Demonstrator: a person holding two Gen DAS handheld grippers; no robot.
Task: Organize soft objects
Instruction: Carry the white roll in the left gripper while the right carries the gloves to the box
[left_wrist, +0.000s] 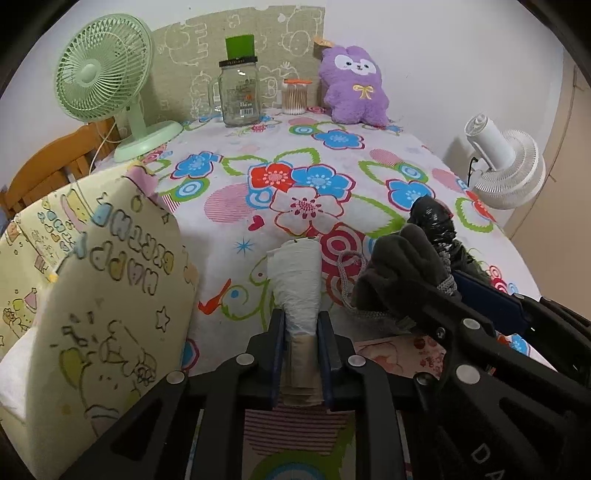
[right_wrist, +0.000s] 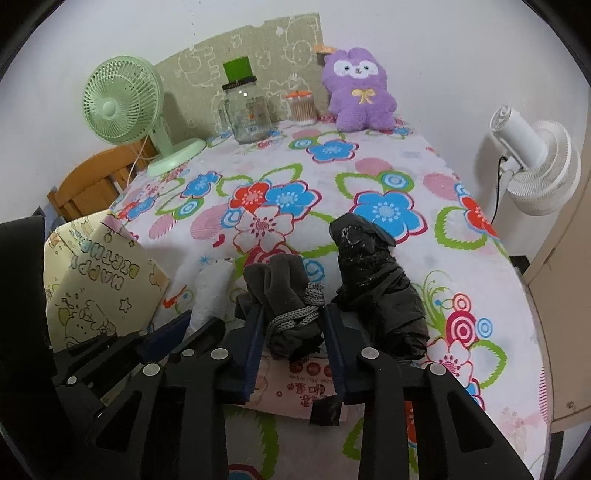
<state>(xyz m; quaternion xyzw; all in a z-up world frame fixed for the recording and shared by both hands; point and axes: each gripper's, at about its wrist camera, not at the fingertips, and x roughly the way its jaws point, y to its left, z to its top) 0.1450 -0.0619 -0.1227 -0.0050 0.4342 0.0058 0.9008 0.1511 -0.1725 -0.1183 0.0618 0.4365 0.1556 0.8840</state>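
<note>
My left gripper (left_wrist: 301, 328) is clamped on the white bag roll (left_wrist: 295, 280); my right gripper (right_wrist: 293, 325) pinches the grey cloth bundle (right_wrist: 284, 295). Its cord could snag the black bag roll (right_wrist: 373, 280) at three o'clock. Only the right view shows the wipes pack (right_wrist: 295, 384) print underneath.

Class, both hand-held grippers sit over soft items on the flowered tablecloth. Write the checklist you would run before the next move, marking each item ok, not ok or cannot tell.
1. Left hand-held gripper shut on the white bag roll: ok.
2. Right hand-held gripper pads pressing the grey glove: ok.
3. Glove cord free of snags: cannot tell.
4. Black bag clear of both grippers: ok.
5. Gift bag standing nearby: ok.
</note>
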